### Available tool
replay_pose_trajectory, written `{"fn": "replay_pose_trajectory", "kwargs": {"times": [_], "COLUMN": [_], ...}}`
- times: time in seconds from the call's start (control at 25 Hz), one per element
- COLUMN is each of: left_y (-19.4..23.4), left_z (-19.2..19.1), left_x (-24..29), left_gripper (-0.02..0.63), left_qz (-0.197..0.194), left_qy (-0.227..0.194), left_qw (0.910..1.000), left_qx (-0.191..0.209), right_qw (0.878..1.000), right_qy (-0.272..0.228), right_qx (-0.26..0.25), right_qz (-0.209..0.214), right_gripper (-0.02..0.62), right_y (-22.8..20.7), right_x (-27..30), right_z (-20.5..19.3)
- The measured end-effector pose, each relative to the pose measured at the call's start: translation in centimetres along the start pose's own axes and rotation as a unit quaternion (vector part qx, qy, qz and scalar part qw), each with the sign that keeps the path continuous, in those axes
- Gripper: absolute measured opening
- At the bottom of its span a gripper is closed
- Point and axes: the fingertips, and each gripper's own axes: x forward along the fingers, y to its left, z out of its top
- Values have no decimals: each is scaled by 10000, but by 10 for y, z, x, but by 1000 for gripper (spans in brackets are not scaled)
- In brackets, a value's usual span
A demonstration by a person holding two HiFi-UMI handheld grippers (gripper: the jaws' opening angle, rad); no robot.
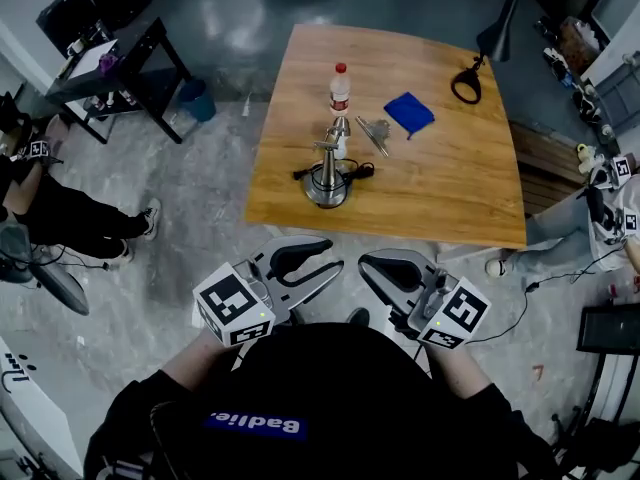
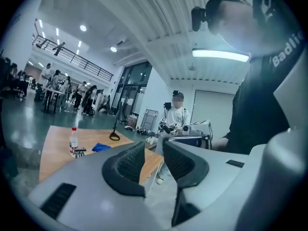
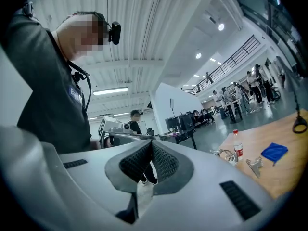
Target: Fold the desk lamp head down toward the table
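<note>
1. The desk lamp (image 1: 328, 173) stands on the wooden surface (image 1: 450, 178), ahead of both tongs and well apart from them, its stem upright over a round base.
2. The left tongs (image 2: 153, 148), slightly parted and empty, look marginally nearer the lamp. The right tongs (image 3: 151, 146), pressed together on nothing, hang beside them short of the surface's near edge.
</note>
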Motion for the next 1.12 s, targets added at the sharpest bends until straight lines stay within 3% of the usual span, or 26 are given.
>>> {"fn": "replay_pose_trajectory", "kwargs": {"times": [0.08,0.24,0.6,1.12], "left_y": [-4,-7,-23,-17], "left_z": [2,5,14,7], "left_x": [-8,-18,-35,-38], "left_gripper": [122,9,9,9], "left_qz": [16,159,139,204], "left_qy": [-26,-133,-237,-184], "left_qw": [9997,9973,9959,9961], "left_qx": [236,701,863,842], "right_qw": [10000,9997,9984,9982], "right_qy": [5,63,137,146], "right_qx": [-73,-193,-528,-552], "right_qz": [-32,-121,-134,-174], "right_gripper": [6,6,6,6], "right_y": [8,16,39,38], "right_x": [5,8,20,27], "right_z": [1,-2,0,-2]}}
